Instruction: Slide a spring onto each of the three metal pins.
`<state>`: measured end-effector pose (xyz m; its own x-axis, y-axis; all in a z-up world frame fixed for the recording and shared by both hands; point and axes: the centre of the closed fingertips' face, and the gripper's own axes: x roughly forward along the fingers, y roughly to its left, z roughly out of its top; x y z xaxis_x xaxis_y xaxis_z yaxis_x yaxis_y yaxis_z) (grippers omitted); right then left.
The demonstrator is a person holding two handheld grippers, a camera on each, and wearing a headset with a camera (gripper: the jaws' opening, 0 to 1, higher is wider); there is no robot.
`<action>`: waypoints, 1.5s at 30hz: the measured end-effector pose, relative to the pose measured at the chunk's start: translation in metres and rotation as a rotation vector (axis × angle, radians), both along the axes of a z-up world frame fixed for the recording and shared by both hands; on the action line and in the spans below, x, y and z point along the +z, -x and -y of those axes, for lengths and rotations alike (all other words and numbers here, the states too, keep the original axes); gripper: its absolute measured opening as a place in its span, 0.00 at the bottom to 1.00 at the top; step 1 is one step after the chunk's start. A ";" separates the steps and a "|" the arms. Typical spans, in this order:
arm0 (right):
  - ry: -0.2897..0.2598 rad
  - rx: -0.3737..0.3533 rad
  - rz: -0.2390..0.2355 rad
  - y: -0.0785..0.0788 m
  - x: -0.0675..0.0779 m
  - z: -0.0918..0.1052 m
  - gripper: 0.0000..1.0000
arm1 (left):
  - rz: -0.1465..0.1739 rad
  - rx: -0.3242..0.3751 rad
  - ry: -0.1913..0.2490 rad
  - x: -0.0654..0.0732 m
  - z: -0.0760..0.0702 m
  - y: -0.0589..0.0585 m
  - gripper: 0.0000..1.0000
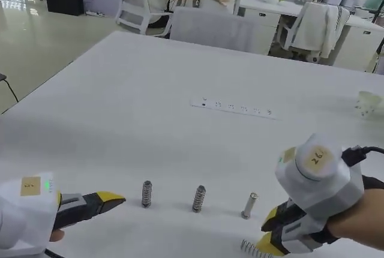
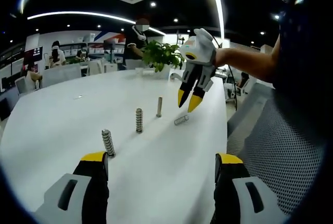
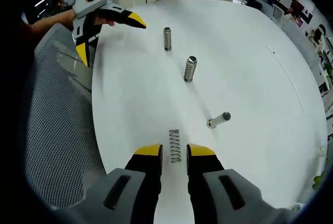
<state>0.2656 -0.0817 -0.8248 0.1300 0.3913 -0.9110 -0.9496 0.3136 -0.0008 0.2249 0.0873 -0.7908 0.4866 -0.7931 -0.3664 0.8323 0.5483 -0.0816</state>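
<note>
**Two pins sprung, third pin bare, last spring lying at the right gripper's tips**

At the far left of the head view, the left gripper (image 1: 111,198) is held low over the white table (image 1: 180,90), pointing toward the row of pins. In its own view its yellow-tipped jaws are spread wide, with nothing between them.

Just beyond its tips the left pin (image 1: 146,184) is seen standing on the table, with the first spring (image 1: 146,197) seated around its shaft. Next in the row stands the middle pin (image 1: 201,188), which is likewise ringed by the second spring (image 1: 198,201). The right pin (image 1: 249,205) is found further along the same row; its smooth metal shaft is uncovered.

Nearer the table edge than the right pin, the loose spring (image 1: 249,248) is seen lying flat on the table. In the right gripper view it lies lengthwise in line with the gap between the two yellow tips, just ahead of them. The right gripper (image 1: 268,232) is held at the lower right by a gloved hand; its jaws are set a little apart, wider than the spring, so it is not clamped.

Farther back on the table a white power strip (image 1: 236,107) is laid flat, and a paper cup (image 1: 368,103) is set near the right edge.
</note>
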 end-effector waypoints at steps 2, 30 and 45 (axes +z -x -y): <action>0.000 -0.004 -0.003 0.001 -0.002 0.002 0.16 | 0.000 -0.001 -0.001 0.001 0.000 0.000 0.80; 0.034 0.004 -0.034 0.006 -0.034 0.015 0.14 | -0.012 -0.002 -0.005 -0.002 0.004 0.004 0.78; 0.058 0.039 -0.005 0.004 -0.036 0.014 0.08 | -0.018 -0.010 -0.006 -0.003 0.006 0.006 0.76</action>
<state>0.2621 -0.0955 -0.8611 0.1105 0.3426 -0.9329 -0.9612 0.2756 -0.0127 0.2191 0.0811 -0.7935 0.4721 -0.7955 -0.3799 0.8359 0.5409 -0.0937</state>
